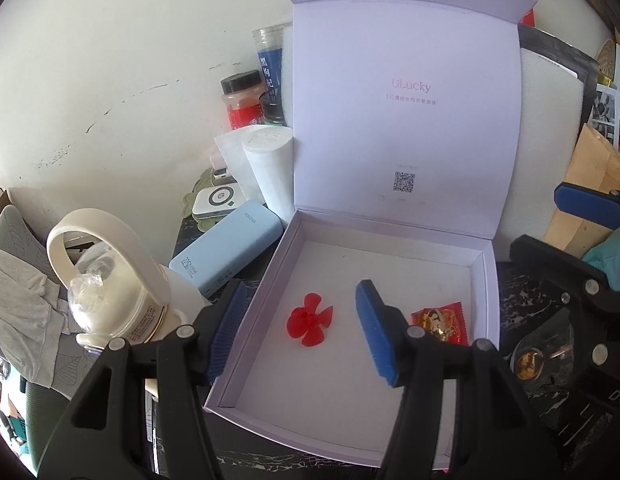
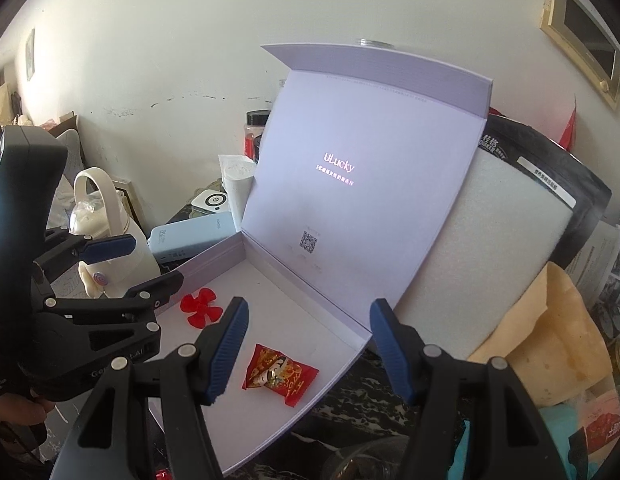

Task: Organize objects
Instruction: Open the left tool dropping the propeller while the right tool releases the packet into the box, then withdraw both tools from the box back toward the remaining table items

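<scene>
Blue power bank [image 1: 226, 254], white kettle [image 1: 114, 280] (looped handle), tissue roll [image 1: 270, 164].

red propeller [image 1: 308, 319] lies in open box [image 1: 389, 432].

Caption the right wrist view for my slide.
Open right gripper above white box holding red candy packet and red propeller.

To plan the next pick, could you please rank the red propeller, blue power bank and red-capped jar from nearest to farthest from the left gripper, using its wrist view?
1. Red propeller: between the jaws, inside box.
2. Blue power bank: left of box.
3. Red-capped jar: back, near wall.
</scene>
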Action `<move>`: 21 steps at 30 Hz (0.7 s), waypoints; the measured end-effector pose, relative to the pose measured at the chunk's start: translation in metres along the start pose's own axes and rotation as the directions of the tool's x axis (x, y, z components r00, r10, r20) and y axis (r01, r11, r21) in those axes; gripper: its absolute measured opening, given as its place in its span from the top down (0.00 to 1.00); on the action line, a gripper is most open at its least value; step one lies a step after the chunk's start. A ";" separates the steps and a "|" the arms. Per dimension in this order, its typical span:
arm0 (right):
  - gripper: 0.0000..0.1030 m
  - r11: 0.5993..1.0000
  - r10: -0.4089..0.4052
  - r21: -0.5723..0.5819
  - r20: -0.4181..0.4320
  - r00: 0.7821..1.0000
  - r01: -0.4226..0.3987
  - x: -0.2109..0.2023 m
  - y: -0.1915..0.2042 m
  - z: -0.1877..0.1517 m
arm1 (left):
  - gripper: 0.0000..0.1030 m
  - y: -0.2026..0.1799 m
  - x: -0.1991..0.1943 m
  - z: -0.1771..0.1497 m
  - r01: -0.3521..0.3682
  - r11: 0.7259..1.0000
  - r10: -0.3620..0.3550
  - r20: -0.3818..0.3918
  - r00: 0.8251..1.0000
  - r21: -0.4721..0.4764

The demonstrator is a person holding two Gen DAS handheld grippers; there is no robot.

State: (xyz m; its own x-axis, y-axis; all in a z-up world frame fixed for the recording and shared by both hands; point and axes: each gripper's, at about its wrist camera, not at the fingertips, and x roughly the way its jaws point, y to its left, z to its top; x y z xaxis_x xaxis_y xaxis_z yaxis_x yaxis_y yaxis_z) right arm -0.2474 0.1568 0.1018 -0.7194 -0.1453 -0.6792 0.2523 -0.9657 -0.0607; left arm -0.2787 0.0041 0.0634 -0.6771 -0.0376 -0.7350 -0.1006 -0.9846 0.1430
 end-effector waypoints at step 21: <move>0.38 1.000 -0.001 0.002 0.054 0.999 0.001 -0.081 0.001 -0.026 | 0.43 -0.005 -0.084 -0.019 -0.002 1.000 0.005 0.072 0.997 -0.031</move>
State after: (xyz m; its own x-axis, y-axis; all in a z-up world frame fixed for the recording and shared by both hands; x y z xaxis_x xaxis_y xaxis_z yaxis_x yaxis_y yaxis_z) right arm -0.1719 0.1735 0.1378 -0.7532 -0.1557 -0.6390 0.2506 -0.9662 -0.0599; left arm -0.2074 0.0091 0.1123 -0.7286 -0.0296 -0.6843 -0.0762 -0.9893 0.1240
